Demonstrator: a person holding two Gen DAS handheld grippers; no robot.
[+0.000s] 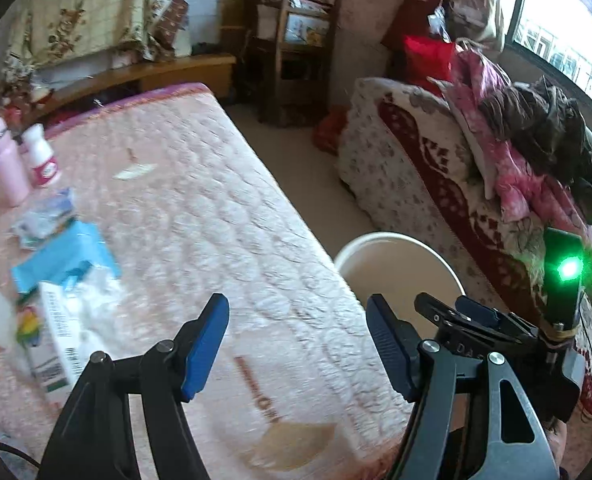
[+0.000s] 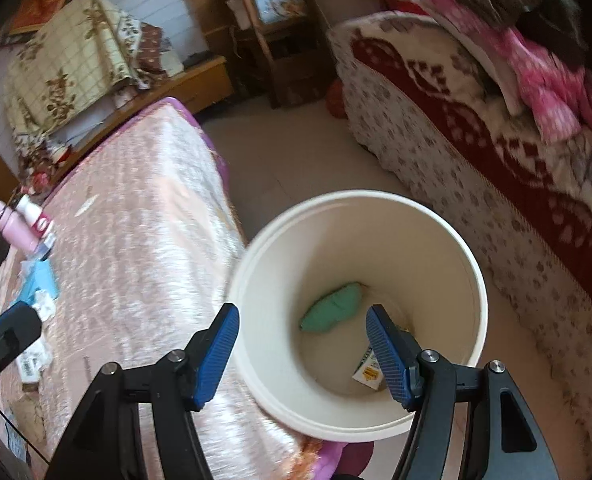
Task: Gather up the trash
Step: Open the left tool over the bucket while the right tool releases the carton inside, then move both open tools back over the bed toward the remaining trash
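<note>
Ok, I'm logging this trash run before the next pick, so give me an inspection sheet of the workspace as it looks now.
Surface: pink quilted mattress, stained near its front edge.
Job's things: white bin beside the mattress, holding a green wad and a small carton.
Clutter: blue packet, white box, pink bottle, white bottle, paper scraps.
Grippers: left gripper open and empty over the mattress; right gripper open and empty above the bin.
Cables: thin dark cable at the mattress edge.
Surroundings: patterned sofa with piled clothes, wooden shelf, window.
</note>
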